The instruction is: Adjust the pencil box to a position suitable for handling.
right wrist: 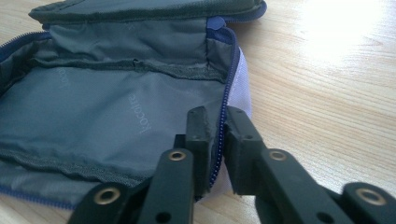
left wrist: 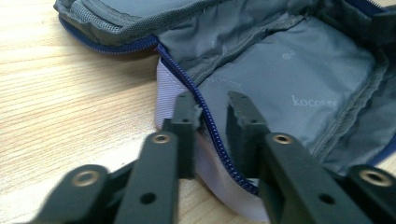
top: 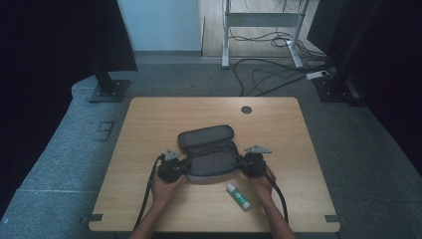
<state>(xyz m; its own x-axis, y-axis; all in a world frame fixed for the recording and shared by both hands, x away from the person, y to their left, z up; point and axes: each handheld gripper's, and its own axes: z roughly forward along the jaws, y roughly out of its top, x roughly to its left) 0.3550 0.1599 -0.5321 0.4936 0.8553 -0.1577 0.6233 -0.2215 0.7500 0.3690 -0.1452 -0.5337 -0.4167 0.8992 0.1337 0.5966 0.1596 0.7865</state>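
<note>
A grey zip pouch (top: pixel 211 154) lies open mid-table, its lid folded back, grey lining (left wrist: pixel 289 70) and blue zip showing. My left gripper (top: pixel 185 167) is at the pouch's left end. In the left gripper view its jaws (left wrist: pixel 212 105) straddle the zipped rim with a clear gap, one jaw touching the zip, so it is open. My right gripper (top: pixel 241 163) is at the pouch's right end. Its jaws (right wrist: pixel 217 116) stand close on either side of the rim of the pouch (right wrist: pixel 93 102), a narrow gap showing, open.
A white glue stick with a green cap (top: pixel 238 195) lies on the wooden table (top: pixel 149 124) just in front of the pouch, beside the right hand. A round cable hole (top: pixel 246 109) sits near the far edge. Cables and stand feet are on the floor beyond.
</note>
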